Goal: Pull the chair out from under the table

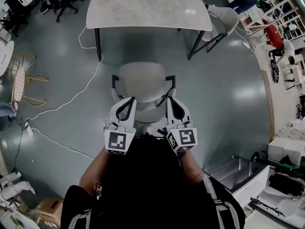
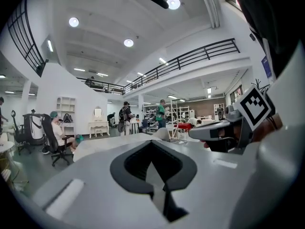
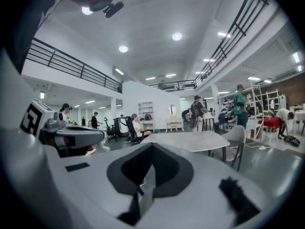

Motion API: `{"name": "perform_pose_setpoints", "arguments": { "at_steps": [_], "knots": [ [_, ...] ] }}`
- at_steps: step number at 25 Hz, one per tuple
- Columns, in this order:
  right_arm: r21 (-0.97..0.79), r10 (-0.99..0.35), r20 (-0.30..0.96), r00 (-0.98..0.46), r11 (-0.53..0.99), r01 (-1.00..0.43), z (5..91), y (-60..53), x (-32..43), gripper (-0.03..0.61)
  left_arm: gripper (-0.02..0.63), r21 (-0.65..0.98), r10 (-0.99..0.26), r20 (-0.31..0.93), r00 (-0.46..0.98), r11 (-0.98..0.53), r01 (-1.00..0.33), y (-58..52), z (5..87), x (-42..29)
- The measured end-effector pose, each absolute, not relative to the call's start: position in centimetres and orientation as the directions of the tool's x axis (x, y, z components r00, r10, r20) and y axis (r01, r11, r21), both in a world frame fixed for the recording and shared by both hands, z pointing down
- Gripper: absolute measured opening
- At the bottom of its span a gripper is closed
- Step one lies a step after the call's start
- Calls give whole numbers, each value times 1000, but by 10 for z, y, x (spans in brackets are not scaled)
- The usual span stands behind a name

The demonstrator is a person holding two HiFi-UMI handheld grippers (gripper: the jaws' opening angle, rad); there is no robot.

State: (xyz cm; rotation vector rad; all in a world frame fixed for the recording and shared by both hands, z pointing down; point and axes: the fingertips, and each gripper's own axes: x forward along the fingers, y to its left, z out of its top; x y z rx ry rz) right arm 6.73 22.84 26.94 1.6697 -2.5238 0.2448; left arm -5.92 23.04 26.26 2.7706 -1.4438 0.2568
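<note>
Left gripper (image 1: pixel 128 100) and right gripper (image 1: pixel 170 100) are both sitting fully closed, gripping nothing. They are hovering side by side just over the near backrest edge of the chair (image 1: pixel 142 80). If more travel is wanted, I'd be reopening both jaws, clamping the backrest evenly and drawing straight back, while watching the white cable (image 1: pixel 71 98) lying left of the legs. Further out, the table (image 1: pixel 147 6) is standing apart from the chair with bare floor showing between them, so the pull is looking about done.
</note>
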Motion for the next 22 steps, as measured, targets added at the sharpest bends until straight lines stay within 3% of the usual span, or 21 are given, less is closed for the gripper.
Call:
{"name": "perform_pose_setpoints", "arguments": {
  "at_steps": [22],
  "knots": [
    [-51, -916, 137, -376, 373, -926, 262, 231, 69, 15, 8, -64, -821, 140, 553, -565, -822, 234, 257, -57]
  ]
}}
